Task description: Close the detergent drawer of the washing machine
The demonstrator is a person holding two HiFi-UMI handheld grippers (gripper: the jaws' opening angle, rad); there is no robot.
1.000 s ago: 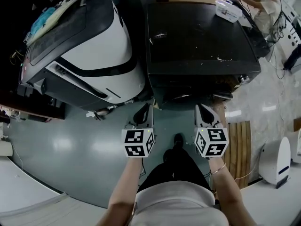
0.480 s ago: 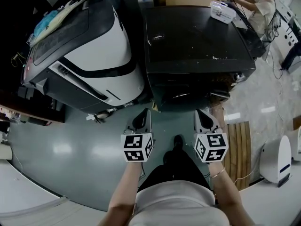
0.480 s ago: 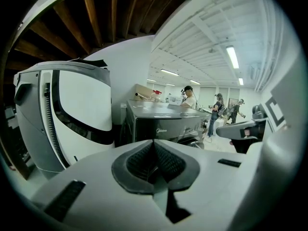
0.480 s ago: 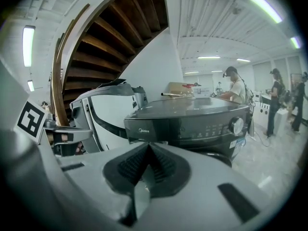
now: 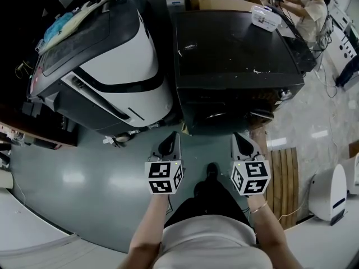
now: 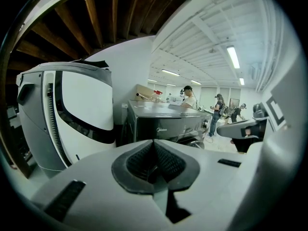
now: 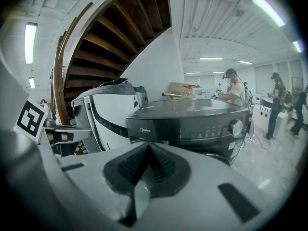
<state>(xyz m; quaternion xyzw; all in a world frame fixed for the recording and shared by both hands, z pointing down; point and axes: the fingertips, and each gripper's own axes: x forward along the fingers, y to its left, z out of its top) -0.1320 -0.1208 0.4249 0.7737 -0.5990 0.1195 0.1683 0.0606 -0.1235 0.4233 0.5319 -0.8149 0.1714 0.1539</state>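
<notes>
**Head view.** The dark washing machine (image 5: 235,55) stands at the far centre, and its front edge faces the person. Just beside it on the left leans a big white and grey machine (image 5: 106,66), with only a narrow gap between them. The left gripper (image 5: 170,143) and the right gripper (image 5: 243,143) are held side by side over the grey floor (image 5: 78,178). They point at the washer front and touch nothing. The floor is open to the left. On the right lies a wooden slatted mat (image 5: 283,175), and farther right stands a white rounded device (image 5: 330,192). A white box (image 5: 265,15) rests on the far right part of the washer top. A person (image 5: 314,4) works at the far right corner. The cubes show black square markers, and no words can be read here.

**Left gripper view.** The jaws of the left gripper (image 6: 154,143) are together, with nothing between them. Beyond them is the washer front. The detergent drawer (image 6: 160,129) is at the left end of its panel and carries the word "Midea". The right gripper (image 6: 243,129) shows at the right edge.

**Right gripper view.** The jaws of the right gripper (image 7: 148,147) are also together and empty. The drawer (image 7: 147,131) looks flush with the panel, again with "Midea" on it. A round knob (image 7: 236,127) sits at the panel's right end. There is open floor to the right of the machine.
</notes>
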